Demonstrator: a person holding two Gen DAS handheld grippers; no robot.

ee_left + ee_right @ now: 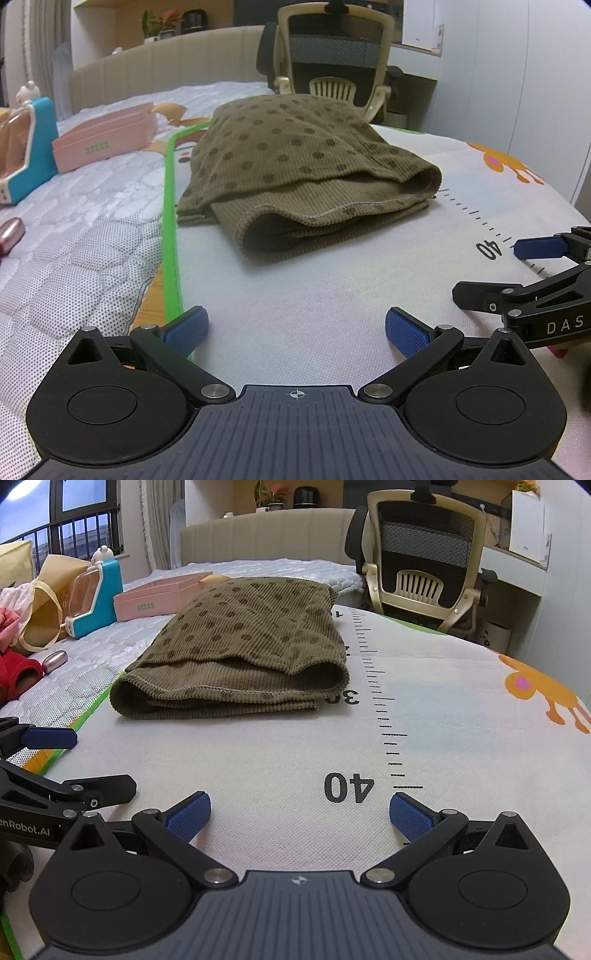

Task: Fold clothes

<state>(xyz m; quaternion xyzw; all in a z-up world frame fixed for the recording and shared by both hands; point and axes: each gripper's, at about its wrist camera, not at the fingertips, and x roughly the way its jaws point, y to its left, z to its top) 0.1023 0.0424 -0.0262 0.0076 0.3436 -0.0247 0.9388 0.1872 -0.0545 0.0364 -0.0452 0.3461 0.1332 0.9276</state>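
Note:
An olive-brown ribbed garment with dark dots (295, 166) (243, 650) lies folded in layers on a white mat (295, 295) (258, 746) printed with a ruler scale. My left gripper (295, 332) hovers low over the mat in front of the garment, open and empty. My right gripper (300, 814) is also open and empty, near the "40" mark. Each gripper shows at the edge of the other's view: the right gripper (532, 269) and the left gripper (55, 760). Neither touches the cloth.
The mat lies on a quilted mattress (74, 229). A pink box (107, 136) (162, 596) and a teal toy case (29, 147) (96, 594) sit at the left. A paper bag (44, 602) and red cloth (18, 672) lie farther left. An office chair (332, 59) (428, 557) stands behind.

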